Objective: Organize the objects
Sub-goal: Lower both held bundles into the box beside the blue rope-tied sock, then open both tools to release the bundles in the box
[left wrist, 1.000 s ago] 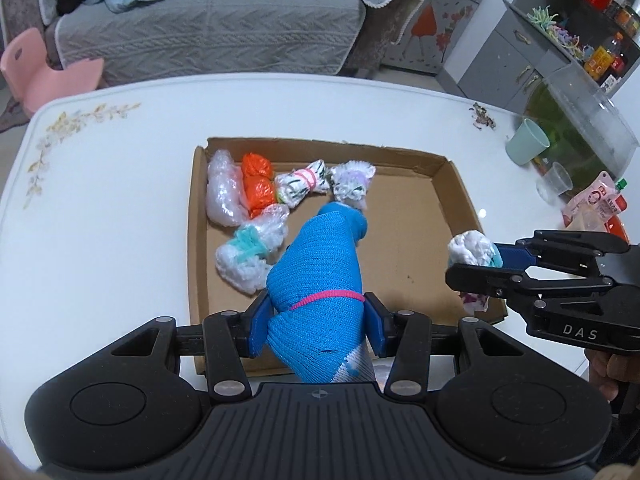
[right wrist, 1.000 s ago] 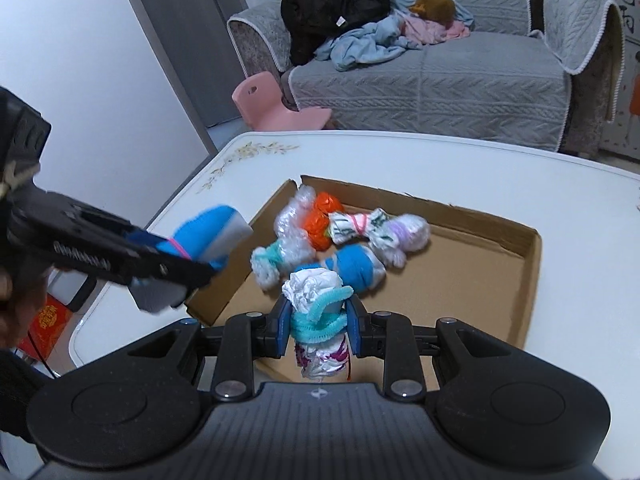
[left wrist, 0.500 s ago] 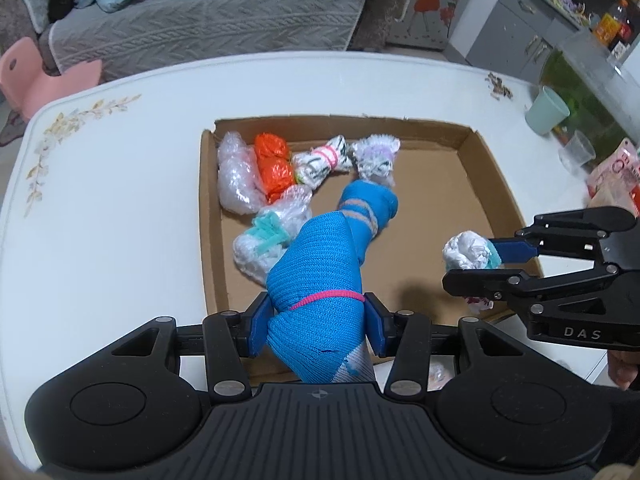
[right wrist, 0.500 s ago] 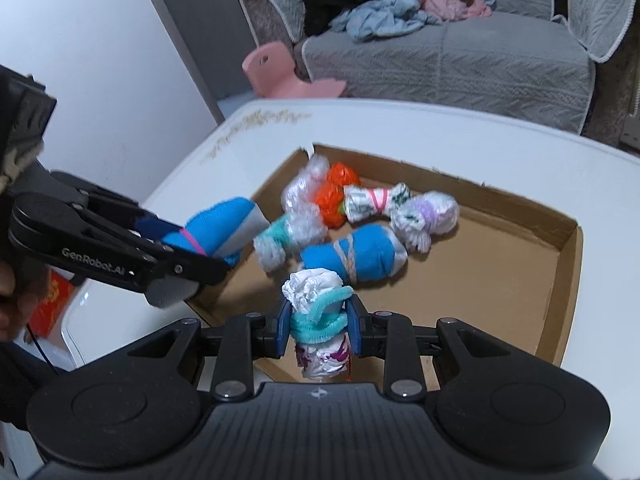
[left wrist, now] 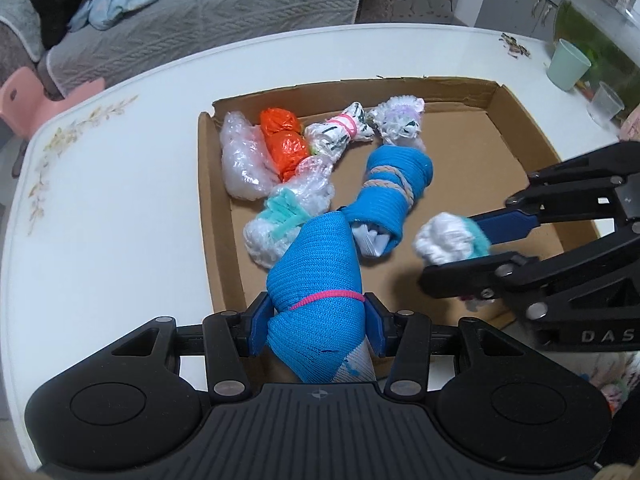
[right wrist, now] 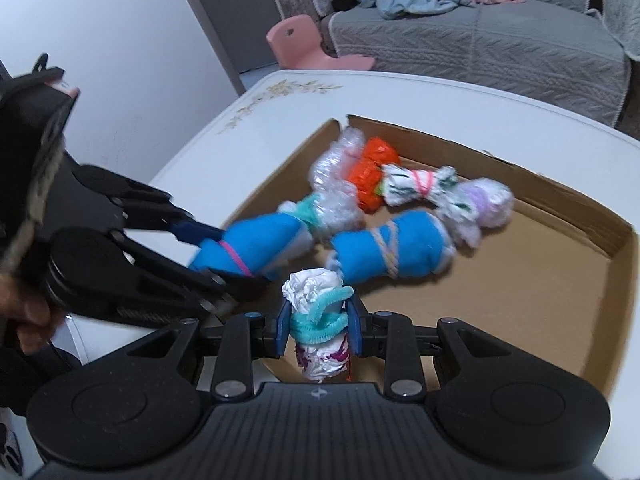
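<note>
My left gripper (left wrist: 314, 322) is shut on a blue rolled sock with a pink band (left wrist: 316, 276), held over the near left edge of the cardboard tray (left wrist: 516, 120); it also shows in the right wrist view (right wrist: 248, 246). My right gripper (right wrist: 318, 330) is shut on a white bundle tied with a teal pipe cleaner (right wrist: 318, 312), held over the tray's near side; the bundle shows in the left wrist view (left wrist: 452, 240). In the tray lie another blue roll (left wrist: 390, 196), an orange bundle (left wrist: 282, 140), clear plastic bundles (left wrist: 240, 160) and white patterned bundles (left wrist: 340, 132).
The tray sits on a white table (left wrist: 100, 200). A green cup (left wrist: 568, 64) and a clear cup (left wrist: 606, 104) stand at the far right. A grey sofa (left wrist: 200, 12) with clothes and a pink chair (right wrist: 304, 44) are beyond the table.
Both grippers have moved forward and lower over the tray with their bundles still held. The tray's contents have not shifted.
</note>
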`<state>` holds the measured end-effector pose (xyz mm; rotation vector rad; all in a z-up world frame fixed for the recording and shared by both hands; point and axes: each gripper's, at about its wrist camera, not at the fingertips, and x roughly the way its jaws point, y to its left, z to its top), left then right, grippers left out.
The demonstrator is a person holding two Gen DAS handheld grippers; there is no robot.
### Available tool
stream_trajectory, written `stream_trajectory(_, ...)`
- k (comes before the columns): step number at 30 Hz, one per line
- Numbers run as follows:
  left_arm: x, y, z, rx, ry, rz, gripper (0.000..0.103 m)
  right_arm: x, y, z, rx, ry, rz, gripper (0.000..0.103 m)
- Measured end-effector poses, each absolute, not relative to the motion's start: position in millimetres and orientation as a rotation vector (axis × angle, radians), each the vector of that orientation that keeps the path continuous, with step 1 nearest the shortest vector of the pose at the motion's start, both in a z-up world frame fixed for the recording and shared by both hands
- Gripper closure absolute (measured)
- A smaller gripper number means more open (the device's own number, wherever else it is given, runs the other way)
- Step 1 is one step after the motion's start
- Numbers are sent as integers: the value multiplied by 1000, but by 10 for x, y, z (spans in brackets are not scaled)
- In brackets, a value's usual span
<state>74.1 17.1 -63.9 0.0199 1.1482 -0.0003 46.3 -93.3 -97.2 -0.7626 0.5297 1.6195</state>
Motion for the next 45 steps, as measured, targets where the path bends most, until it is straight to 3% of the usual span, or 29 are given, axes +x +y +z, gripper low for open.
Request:
stream_trajectory(23, 777, 136, -824, 116, 1174, -11, 47, 455, -737, -1206, -802, 607, 1451, 76)
stream_trajectory(28, 768, 109, -796, 135, 1202, -21, 43, 446, -738, -1199, -800, 606, 1444, 76)
stream_trajectory(33, 730, 72, -750, 159, 1209, -45, 33, 454, -734, -1199, -789, 616, 1418, 76)
stream_trajectory(45, 664, -16, -642, 216, 1244, -71, 30, 359, -655, -1263, -784, 634, 1355, 75)
